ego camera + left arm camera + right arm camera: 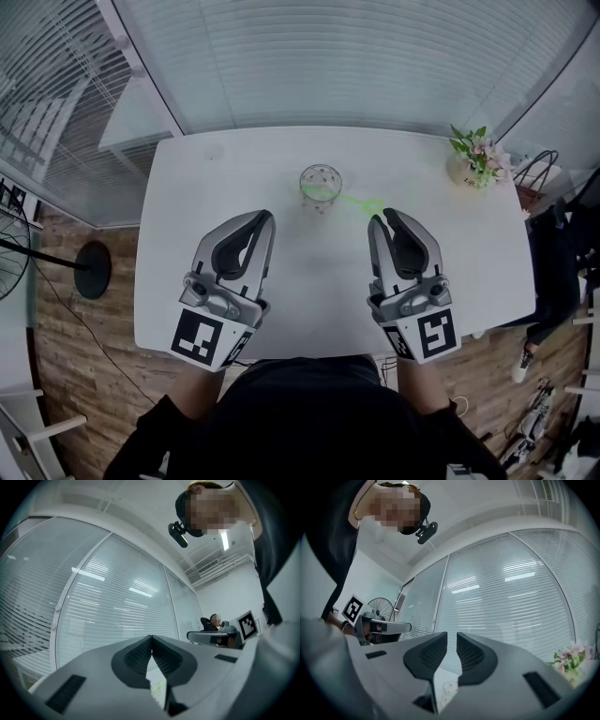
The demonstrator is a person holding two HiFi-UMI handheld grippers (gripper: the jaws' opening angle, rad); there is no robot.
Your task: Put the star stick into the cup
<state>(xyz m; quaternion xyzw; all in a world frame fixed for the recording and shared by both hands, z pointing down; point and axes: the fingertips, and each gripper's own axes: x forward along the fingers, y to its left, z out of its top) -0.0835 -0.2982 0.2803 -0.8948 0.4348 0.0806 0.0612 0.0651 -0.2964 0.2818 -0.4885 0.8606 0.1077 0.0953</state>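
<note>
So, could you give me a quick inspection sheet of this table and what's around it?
Surface: white table with rounded corners.
Job's things: clear dotted cup toward the back middle. The green star stick runs from the cup to the right, its star end over the table; whether its other end sits inside the cup cannot be told.
Clutter: pot of flowers at the far right corner.
Grippers: left gripper has its jaws together and is empty. The right gripper has its jaws slightly apart with nothing between them. Both are short of the cup.
Cables: thin cable on the wooden floor, left.
Surroundings: window blinds and a fan stand.
</note>
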